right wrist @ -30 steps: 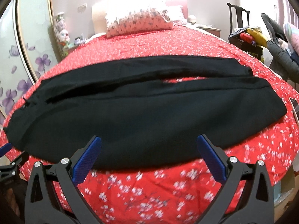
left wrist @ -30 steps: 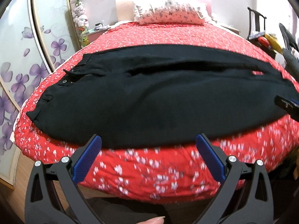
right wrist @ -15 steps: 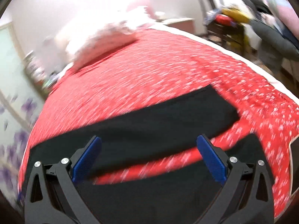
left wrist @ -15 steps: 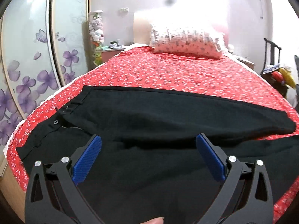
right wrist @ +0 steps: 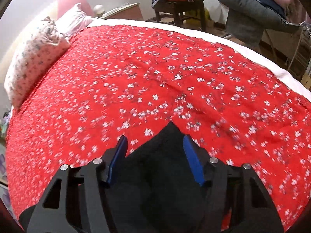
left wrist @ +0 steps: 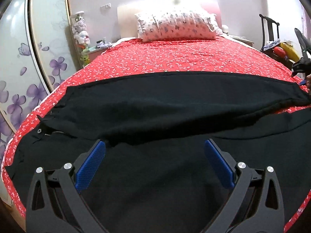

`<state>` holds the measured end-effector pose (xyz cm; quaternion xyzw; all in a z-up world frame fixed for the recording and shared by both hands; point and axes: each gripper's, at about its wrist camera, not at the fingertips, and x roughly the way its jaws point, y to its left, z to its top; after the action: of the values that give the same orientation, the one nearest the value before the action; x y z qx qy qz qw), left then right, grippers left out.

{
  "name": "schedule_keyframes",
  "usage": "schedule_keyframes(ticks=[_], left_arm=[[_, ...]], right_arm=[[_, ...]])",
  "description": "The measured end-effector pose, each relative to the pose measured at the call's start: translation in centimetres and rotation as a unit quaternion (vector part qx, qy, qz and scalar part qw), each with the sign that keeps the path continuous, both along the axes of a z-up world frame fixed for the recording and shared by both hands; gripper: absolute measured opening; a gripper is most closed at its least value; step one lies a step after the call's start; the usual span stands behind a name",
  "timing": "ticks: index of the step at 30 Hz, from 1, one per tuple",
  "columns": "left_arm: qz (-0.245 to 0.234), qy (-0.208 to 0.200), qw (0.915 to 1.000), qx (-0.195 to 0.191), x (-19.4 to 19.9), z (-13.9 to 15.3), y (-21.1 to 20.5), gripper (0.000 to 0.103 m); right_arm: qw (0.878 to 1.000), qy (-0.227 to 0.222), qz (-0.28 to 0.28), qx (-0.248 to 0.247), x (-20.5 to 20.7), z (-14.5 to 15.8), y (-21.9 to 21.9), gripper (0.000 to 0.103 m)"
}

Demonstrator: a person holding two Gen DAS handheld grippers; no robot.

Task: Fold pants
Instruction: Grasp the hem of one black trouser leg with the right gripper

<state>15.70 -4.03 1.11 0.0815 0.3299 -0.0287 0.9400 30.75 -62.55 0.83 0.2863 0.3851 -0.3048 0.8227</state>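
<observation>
The step in hand is the first fold: taking hold of the far leg of the pants (left wrist: pixel 175 101) so it can be laid over the near one. The pants lie spread flat across the red bed (left wrist: pixel 184 58), waist to the left, hems to the right, legs side by side with a sliver of bedspread showing between them near the hems.

The right gripper (right wrist: pixel 153 149) sits at the hem end. Its fingers have just been closing and now stand about half apart, with a peaked corner of black cloth between them; the pads do not seem to press on it yet, so I judge the pinch unfinished. The next move calls for closing fully on that corner without catching the bedspread.

The left gripper (left wrist: pixel 154 155) hovers over the near leg toward the waist, fingers wide open and holding nothing; cloth lies beneath and between them. It likely needs to go on to the far leg's waist edge and pinch there, so both ends lift together
</observation>
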Motion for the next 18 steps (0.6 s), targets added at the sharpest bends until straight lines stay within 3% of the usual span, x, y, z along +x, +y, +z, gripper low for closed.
schedule_keyframes(ticks=[5, 12, 18], left_arm=[[-0.003, 0.024, 0.9996, -0.012, 0.4, -0.7, 0.4, 0.101], [0.000, 0.039, 0.9989, -0.027, 0.7, -1.1, 0.9, 0.101], [-0.006, 0.051, 0.9979, -0.039, 0.7, -1.4, 1.1, 0.101]], right_arm=[[0.999, 0.020, 0.001, -0.037, 1.3, -1.2, -0.1, 0.056], [0.992, 0.072, 0.034, -0.095, 1.6, -2.4, 1.1, 0.035], [0.993, 0.047, 0.058, -0.091, -0.3, -1.3, 2.1, 0.024]])
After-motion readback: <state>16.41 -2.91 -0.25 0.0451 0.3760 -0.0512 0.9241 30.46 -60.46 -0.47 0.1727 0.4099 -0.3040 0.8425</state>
